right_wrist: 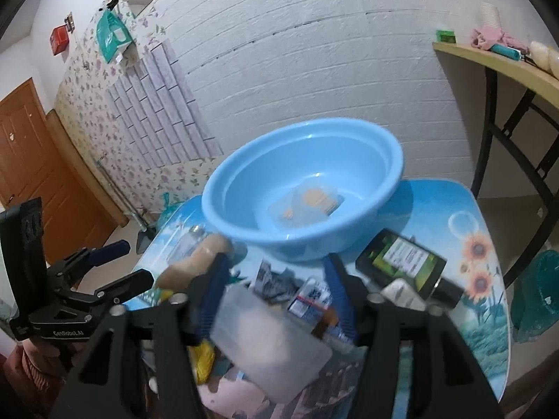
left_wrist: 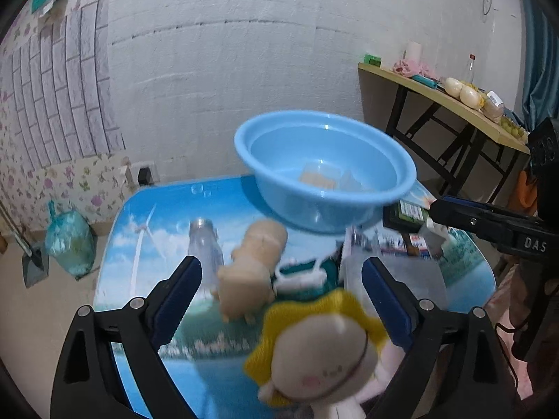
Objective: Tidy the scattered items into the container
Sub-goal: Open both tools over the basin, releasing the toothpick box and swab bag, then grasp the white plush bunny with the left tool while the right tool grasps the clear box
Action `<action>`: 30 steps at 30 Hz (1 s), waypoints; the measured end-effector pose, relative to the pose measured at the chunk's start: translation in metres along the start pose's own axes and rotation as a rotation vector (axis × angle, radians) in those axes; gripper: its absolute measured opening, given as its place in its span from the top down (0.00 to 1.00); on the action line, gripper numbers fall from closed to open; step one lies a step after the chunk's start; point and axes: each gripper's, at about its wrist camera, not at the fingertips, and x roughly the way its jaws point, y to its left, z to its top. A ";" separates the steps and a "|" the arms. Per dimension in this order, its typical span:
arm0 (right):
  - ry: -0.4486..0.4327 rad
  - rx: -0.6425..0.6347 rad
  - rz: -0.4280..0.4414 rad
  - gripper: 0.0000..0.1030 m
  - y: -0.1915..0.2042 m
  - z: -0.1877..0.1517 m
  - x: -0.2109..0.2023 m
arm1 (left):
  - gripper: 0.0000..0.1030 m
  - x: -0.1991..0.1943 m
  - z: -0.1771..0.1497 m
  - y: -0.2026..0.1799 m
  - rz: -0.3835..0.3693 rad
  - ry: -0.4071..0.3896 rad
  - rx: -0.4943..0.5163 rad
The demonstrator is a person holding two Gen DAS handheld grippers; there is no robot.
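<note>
While both grippers hang over it, the little table [left_wrist: 146, 216] with the blue sky-and-windmill print takes up most of both views, and it's cluttered. Biggest thing on it is the light blue plastic basin [left_wrist: 325, 174] at the far edge, with a clear packet [right_wrist: 307, 206] of something orange-beige lying in the bottom. Next down in size is the plush doll [left_wrist: 314, 352] with yellow hair, right at the near edge under the left gripper [left_wrist: 281, 289], whose jaws are spread wide with nothing pinched between them. Just past the doll there's a beige toy figure [left_wrist: 251, 265] lying on its side, and a clear bottle [left_wrist: 206, 244] lying flat beside it to the left. The right gripper [right_wrist: 276, 289] is partly spread too, with a frosted clear plastic piece [right_wrist: 269, 342] between its fingers, but it's too blurry to tell if the pads touch it. A dark box with a green label [right_wrist: 401, 262] sits near the basin on the right, and a small blue-and-white packet [right_wrist: 311, 300] lies in front of it
</note>
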 end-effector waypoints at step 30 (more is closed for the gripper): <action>0.128 -0.186 -0.047 0.14 0.019 -0.054 0.010 | 0.25 0.019 -0.058 -0.010 -0.096 0.131 -0.031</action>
